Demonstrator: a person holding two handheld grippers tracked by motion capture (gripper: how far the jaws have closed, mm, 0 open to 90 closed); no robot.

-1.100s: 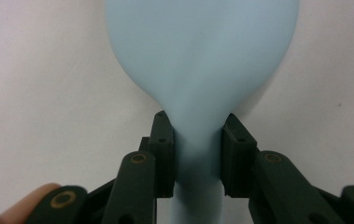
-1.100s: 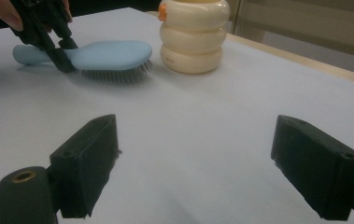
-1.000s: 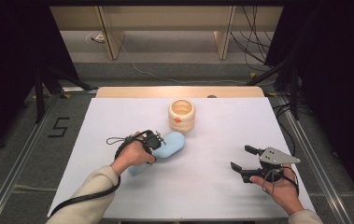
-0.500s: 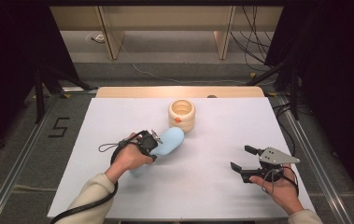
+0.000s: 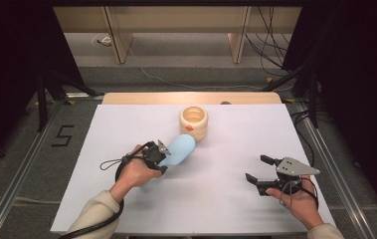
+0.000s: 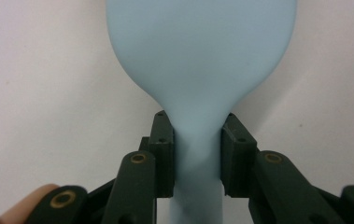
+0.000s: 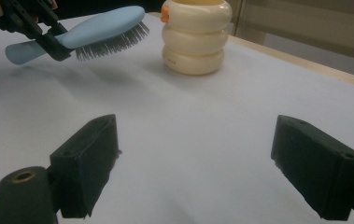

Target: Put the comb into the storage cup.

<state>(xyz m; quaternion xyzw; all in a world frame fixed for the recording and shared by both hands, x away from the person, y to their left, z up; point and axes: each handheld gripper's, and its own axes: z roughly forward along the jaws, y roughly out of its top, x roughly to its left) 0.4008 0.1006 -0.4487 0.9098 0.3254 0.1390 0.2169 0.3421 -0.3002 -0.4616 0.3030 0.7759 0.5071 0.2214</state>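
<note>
Plastic, smooth and pale blue, forms the hairbrush [image 5: 178, 150] that we find held above the white table [image 5: 226, 199]. Its back is a rounded oval that narrows into a slim handle, and dark bristles stand in a dense row on the underside, facing down. The left gripper [image 5: 157, 155] clamps the narrow neck of the handle between its two black pads [image 6: 161, 154], one on each side, and the brush head points away from the hand toward the pot.

We see a cream pot [image 5: 194, 121] just beyond the brush head, near it but apart. It is built of stacked rounded rings, glossy, open at the top, with a small orange knob on its side. It stands upright on the table.

The right gripper [image 5: 261, 175] rests well apart at the table's right, its blocky black pads [image 7: 87, 161] spread wide with bare table between them.

We find the matt white surface between brush and pot unobstructed.
</note>
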